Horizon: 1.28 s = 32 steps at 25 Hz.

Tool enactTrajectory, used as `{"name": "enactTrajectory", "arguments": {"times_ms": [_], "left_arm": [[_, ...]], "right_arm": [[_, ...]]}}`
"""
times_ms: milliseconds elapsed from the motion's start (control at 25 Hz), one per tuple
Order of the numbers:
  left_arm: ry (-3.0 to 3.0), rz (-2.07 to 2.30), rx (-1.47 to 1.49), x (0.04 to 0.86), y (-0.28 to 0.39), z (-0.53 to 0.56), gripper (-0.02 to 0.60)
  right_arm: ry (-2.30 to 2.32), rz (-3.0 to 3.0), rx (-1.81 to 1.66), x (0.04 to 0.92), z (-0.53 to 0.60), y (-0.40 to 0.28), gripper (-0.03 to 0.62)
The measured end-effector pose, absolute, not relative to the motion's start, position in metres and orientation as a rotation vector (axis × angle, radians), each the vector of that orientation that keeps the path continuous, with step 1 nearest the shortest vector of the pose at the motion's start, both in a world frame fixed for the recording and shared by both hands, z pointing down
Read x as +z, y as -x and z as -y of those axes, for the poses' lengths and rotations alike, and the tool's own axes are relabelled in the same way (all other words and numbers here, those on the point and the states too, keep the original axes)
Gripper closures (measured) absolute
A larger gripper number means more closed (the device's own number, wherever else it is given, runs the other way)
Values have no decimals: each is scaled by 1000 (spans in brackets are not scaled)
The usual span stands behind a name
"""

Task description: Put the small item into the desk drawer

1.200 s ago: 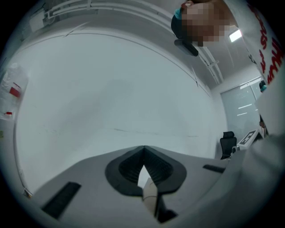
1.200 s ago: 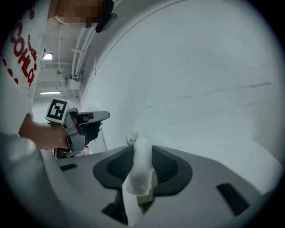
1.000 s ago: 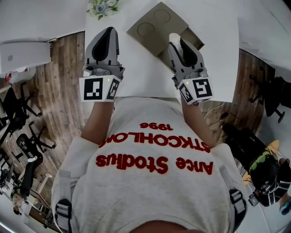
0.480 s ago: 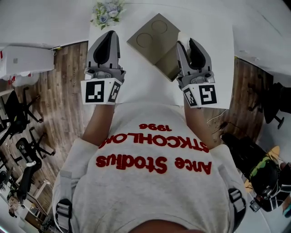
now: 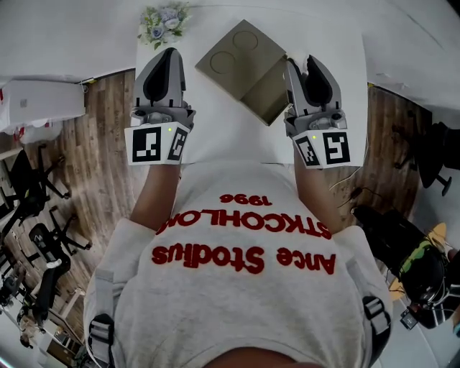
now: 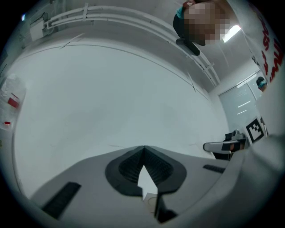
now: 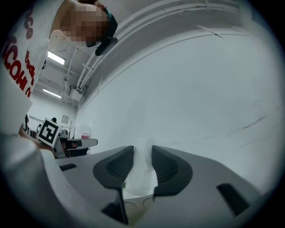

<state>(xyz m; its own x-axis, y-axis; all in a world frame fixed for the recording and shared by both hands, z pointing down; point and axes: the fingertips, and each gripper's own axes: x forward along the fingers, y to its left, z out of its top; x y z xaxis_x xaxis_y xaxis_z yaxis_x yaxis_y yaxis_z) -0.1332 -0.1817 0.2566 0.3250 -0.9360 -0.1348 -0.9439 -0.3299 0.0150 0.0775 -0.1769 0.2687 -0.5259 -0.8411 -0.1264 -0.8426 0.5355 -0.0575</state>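
- The wood floor [image 5: 100, 144] shows at the far left of the head view, beside the white desk [image 5: 215, 129].
- A small bunch of flowers [image 5: 164, 18] stands at the far left corner of the desk, a little lower in the picture than a second ago.
- The left claw [image 5: 169, 52] hovers over the left part of the desk, near the flowers, in much the same place as before. In its own view the jaws [image 6: 143, 149] meet at their tips with nothing between them, only a pale surface beyond.
- The tan drawer unit [image 5: 237, 47], with two round marks on its top, sits at the far middle of the desk. Its drawer [image 5: 267, 95] stands pulled out toward the near right, and more of its inside shows now than a second ago.
- The right claw [image 5: 305, 59] has shifted right and farther away. A second ago it lay over the open drawer; now it is just beside the drawer's right edge.
- In the right gripper view that claw [image 7: 142, 149] is clamped on the small white item [image 7: 141, 171], which stands upright between the two pads, above the desk and not in the drawer.
- The person's grey sweatshirt [image 5: 237, 302] fills the near part of the head view.
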Motion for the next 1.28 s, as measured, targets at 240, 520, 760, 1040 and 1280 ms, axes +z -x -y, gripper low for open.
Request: {"name": "enactTrajectory", "arguments": {"times_ms": [240,520,760,1040,1280], "left_arm": [[2548,-1763,166,265,121,185,577],[2615,-1741,131,292,104,199,577],[2637,-1768,50,322,101,206,575],[2660,-1796,-19,347,101,208,577],[2671,-1825,-72,364,104,206,577]], "right_arm": [[1515,-2625,-60,283,172,-95,465],[1594,-2650,-224,332,180,-110,464],[1669,-2678,-377,388,184,-117,464],[1721,-2731,-541,454,190,-117,464],[1799,-2777,-626,502,193,-121,459]]}}
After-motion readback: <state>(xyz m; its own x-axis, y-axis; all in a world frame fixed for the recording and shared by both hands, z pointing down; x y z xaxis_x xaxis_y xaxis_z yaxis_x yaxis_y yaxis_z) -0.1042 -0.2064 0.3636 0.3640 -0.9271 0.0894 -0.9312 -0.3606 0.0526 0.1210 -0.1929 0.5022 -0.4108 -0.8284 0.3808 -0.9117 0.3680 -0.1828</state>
